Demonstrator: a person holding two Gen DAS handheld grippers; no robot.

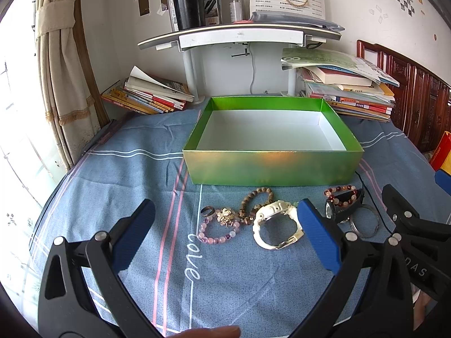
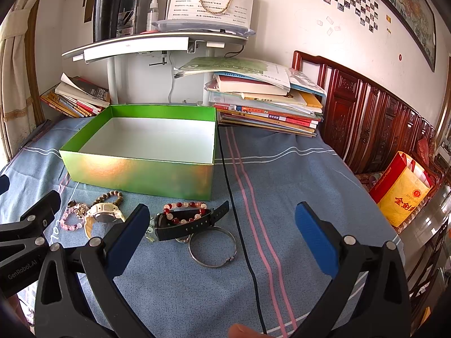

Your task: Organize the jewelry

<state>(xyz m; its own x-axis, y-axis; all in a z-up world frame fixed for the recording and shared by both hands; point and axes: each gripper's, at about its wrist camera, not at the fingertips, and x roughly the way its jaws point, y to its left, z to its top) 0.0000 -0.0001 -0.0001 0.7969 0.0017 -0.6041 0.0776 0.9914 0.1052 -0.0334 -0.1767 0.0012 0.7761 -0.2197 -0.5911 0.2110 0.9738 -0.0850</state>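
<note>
An empty green box point(image 1: 270, 166) point(image 2: 141, 178) with a white inside stands on the blue cloth. In front of it lie a white watch point(image 1: 277, 222) point(image 2: 103, 214), a brown bead bracelet point(image 1: 258, 194) point(image 2: 108, 195), a pink bead bracelet point(image 1: 217, 235) point(image 2: 70, 222) with a gold charm point(image 1: 224, 216), a dark ring point(image 1: 207, 210), a black watch point(image 2: 191, 222) point(image 1: 342, 205) under a red and white bead bracelet point(image 2: 186, 211) point(image 1: 339, 191), and a silver bangle point(image 2: 212, 248) point(image 1: 365, 221). My left gripper point(image 1: 227, 233) is open, low over the pink bracelet and white watch. My right gripper point(image 2: 222, 233) is open over the bangle.
Stacks of books point(image 1: 346, 90) point(image 2: 267, 104) lie behind the box on both sides, under a white shelf point(image 1: 239, 38) with a black flask point(image 1: 187, 0). A dark wooden headboard point(image 2: 375, 124) runs along the right. A black cord point(image 2: 239, 225) crosses the cloth. A red and yellow bag point(image 2: 400, 191) stands at the right.
</note>
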